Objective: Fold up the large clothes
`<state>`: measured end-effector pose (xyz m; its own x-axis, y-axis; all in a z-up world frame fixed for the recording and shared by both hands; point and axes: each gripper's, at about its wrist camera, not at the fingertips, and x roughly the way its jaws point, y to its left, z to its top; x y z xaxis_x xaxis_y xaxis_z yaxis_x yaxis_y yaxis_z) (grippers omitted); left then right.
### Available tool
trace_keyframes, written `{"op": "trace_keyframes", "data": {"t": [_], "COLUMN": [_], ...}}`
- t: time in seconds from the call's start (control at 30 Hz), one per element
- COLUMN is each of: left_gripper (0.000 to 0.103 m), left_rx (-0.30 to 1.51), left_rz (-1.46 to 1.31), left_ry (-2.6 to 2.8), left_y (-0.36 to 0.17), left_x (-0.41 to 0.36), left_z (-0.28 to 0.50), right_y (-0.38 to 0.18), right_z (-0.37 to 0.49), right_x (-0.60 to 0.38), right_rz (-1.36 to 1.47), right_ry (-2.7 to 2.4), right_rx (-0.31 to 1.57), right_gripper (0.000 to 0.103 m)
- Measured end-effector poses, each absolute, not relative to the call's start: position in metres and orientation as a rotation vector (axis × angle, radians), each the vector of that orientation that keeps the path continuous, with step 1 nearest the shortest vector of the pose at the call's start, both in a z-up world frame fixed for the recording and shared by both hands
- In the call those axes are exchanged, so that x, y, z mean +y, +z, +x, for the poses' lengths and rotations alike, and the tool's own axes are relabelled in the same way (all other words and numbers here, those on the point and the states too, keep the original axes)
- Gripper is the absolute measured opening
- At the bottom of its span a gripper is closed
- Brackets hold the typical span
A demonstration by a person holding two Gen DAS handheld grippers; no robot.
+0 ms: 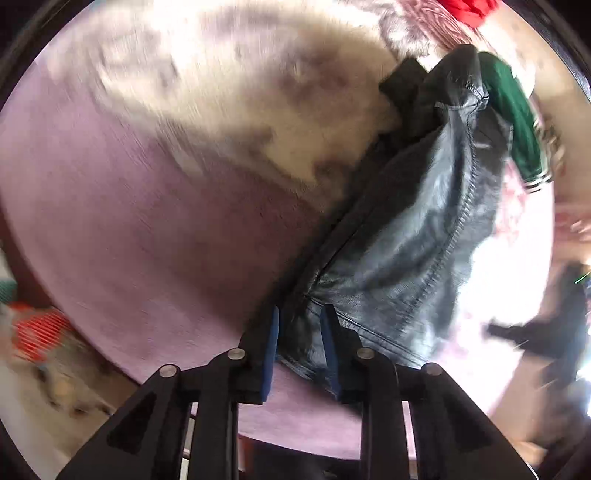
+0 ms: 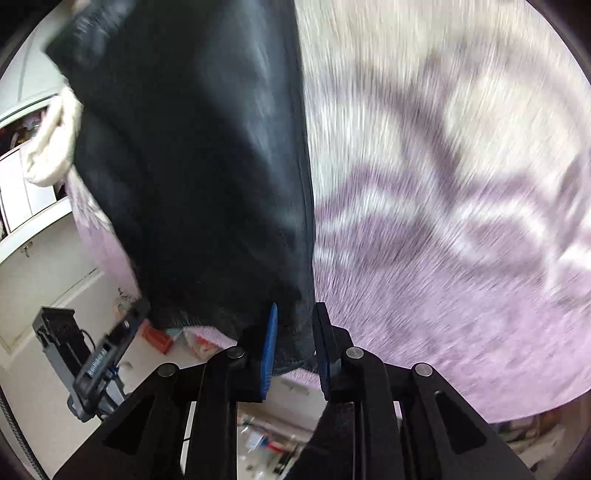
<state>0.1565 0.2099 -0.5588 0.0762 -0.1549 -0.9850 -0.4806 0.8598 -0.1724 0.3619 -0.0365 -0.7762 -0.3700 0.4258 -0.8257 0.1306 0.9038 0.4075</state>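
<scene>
**Leather jacket held at both grippers above a lilac bedspread**

A lilac bedspread (image 1: 110, 221) with a cream and purple pattern fills the background of both wrist views, heavily motion-blurred. Over it hangs a black leather jacket (image 1: 413, 229), its stitched seam running lengthwise. A green sleeve with a striped cuff (image 1: 517, 122) lies at the jacket's far end, and a red garment (image 1: 469, 11) shows at the top edge.

The left gripper (image 1: 301, 332) has its blue-padded fingers set narrowly on the jacket's hem edge, leather pinched between them. The right gripper (image 2: 295, 332) likewise clamps a dark edge of the same jacket, which stretches away from its fingers. A cream cloth (image 2: 55, 147) shows beside the jacket at the left of the right wrist view, and the other handheld gripper unit (image 2: 99, 365) appears lower left against a cluttered floor.
</scene>
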Motion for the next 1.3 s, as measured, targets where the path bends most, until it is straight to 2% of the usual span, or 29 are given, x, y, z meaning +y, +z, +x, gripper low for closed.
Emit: {"op": "trace_keyframes", "data": {"t": [0.03, 0.1, 0.13, 0.17, 0.23, 0.3, 0.33, 0.47, 0.53, 0.67, 0.83, 0.93, 0.97, 1.0, 1.03, 1.07, 1.23, 1.3], "left_gripper": [0.029, 0.038, 0.042, 0.052, 0.059, 0.076, 0.08, 0.082, 0.082, 0.082, 0.082, 0.082, 0.087, 0.103, 0.103, 0.103, 0.103, 0.103], "left_rx": [1.473, 1.422, 1.395, 1.376, 1.338, 1.321, 1.325, 1.322, 1.316, 1.285, 1.262, 1.393, 1.449, 1.477, 1.466, 1.454, 1.462, 1.455], "left_rz": [-0.44, -0.345, -0.311, -0.297, -0.303, -0.296, -0.289, -0.263, -0.306, -0.41, -0.365, -0.219, -0.21, -0.23, -0.275, -0.349, -0.43, -0.427], "left_ry": [0.297, 0.318, 0.341, 0.356, 0.364, 0.36, 0.348, 0.354, 0.339, 0.267, 0.191, 0.232, 0.22, 0.217, 0.222, 0.192, 0.174, 0.188], "left_y": [-0.551, -0.544, -0.543, -0.545, -0.552, -0.561, -0.569, -0.574, -0.57, -0.546, -0.528, -0.58, -0.607, -0.626, -0.635, -0.638, -0.634, -0.624], "left_x": [0.207, 0.201, 0.201, 0.2, 0.204, 0.214, 0.213, 0.215, 0.22, 0.222, 0.196, 0.182, 0.182, 0.186, 0.194, 0.203, 0.215, 0.214], "left_z": [0.165, 0.184, 0.197, 0.21, 0.234, 0.246, 0.264, 0.297, 0.312, 0.335, 0.37, 0.401, 0.408, 0.411, 0.411, 0.41, 0.402, 0.399], "right_y": [-0.762, -0.743, -0.738, -0.737, -0.743, -0.754, -0.76, -0.809, -0.802, -0.768, -0.752, -0.761, -0.767, -0.775, -0.791, -0.804, -0.86, -0.861], "right_z": [0.379, 0.412, 0.432, 0.449, 0.488, 0.527, 0.543, 0.597, 0.608, 0.608, 0.572, 0.57, 0.568, 0.568, 0.565, 0.567, 0.613, 0.621], "right_x": [-0.035, -0.028, -0.019, -0.01, 0.017, 0.054, 0.072, 0.145, 0.151, 0.103, -0.014, -0.074, -0.091, -0.102, -0.102, -0.1, -0.071, -0.058], "right_rz": [0.375, 0.352, 0.35, 0.363, 0.391, 0.405, 0.397, 0.12, 0.084, 0.253, 0.466, 0.526, 0.547, 0.573, 0.599, 0.63, 0.783, 0.84], "right_ry": [0.332, 0.363, 0.383, 0.404, 0.444, 0.473, 0.487, 0.491, 0.526, 0.618, 0.494, 0.423, 0.39, 0.373, 0.385, 0.406, 0.597, 0.66], "right_rx": [1.882, 1.776, 1.734, 1.705, 1.643, 1.602, 1.584, 1.666, 1.676, 1.668, 1.689, 1.703, 1.702, 1.701, 1.702, 1.7, 1.636, 1.556], "right_gripper": [0.034, 0.044, 0.046, 0.046, 0.046, 0.046, 0.046, 0.048, 0.048, 0.048, 0.054, 0.058, 0.06, 0.066, 0.073, 0.075, 0.078, 0.075]}}
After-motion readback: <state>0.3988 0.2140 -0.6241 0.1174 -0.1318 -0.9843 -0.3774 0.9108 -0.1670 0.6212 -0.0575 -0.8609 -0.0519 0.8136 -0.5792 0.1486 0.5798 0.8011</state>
